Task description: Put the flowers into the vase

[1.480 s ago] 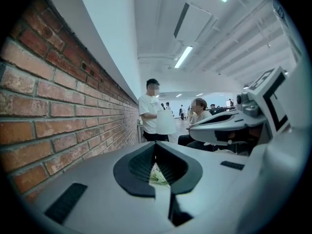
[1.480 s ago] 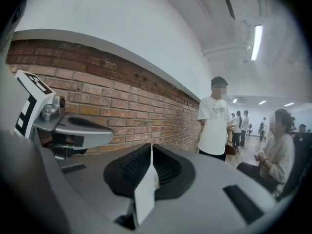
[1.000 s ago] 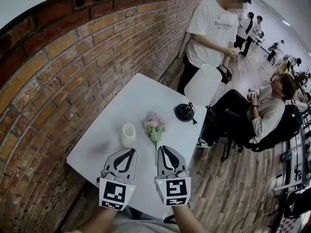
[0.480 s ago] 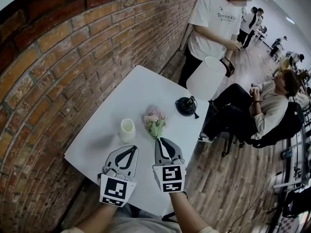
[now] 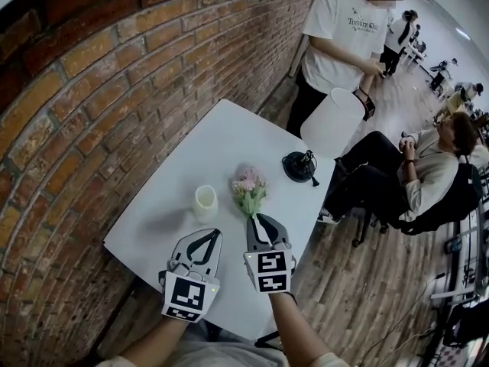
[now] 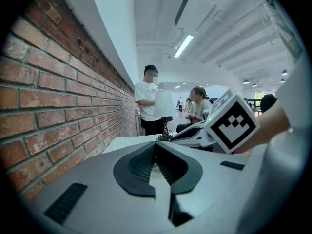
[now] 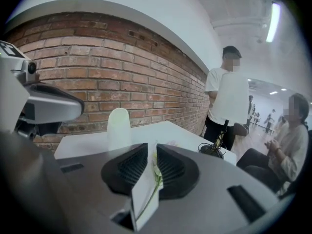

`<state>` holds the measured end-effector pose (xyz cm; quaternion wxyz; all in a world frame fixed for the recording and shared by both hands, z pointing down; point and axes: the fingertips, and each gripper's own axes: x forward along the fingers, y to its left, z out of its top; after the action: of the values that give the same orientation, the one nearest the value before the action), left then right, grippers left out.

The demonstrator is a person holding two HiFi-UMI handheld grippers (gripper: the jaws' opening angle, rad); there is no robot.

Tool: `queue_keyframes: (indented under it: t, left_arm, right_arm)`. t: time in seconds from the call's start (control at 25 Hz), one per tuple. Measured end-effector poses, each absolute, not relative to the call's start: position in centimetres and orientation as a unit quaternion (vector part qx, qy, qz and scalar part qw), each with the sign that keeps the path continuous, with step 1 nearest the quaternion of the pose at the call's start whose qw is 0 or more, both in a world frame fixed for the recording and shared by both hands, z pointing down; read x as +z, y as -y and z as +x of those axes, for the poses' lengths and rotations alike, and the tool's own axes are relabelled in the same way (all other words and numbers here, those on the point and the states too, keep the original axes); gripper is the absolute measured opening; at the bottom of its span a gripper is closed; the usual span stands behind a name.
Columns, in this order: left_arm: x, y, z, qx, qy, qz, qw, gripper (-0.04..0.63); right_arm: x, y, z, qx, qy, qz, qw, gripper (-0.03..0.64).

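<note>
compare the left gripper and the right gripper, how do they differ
The left gripper's jaws are together with nothing between them; the right gripper's jaws are opening, with the stem of the flowers in the gap. The left gripper's tips stop short of the vase, apart from it; the right gripper's tips reach the flowers on the table. Both are grey and point the same way across the table.

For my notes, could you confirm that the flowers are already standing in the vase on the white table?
Not quite: the head view shows the flowers beside the vase on the white table, not in it. Their stem lies between the jaws of the right gripper, which are opening.
</note>
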<state>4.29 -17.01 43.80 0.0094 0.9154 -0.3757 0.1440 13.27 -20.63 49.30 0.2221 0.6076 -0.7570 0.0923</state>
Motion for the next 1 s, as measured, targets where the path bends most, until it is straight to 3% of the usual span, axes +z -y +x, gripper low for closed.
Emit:
queue_keyframes:
  t: [1.0]
  left_arm:
    - [44.0, 18.0, 4.5, 0.145, 0.379, 0.914, 0.01, 0.008]
  right_arm:
    - [57.8, 24.3, 15.7, 0.204, 0.729, 0.592, 0.277, 0.152]
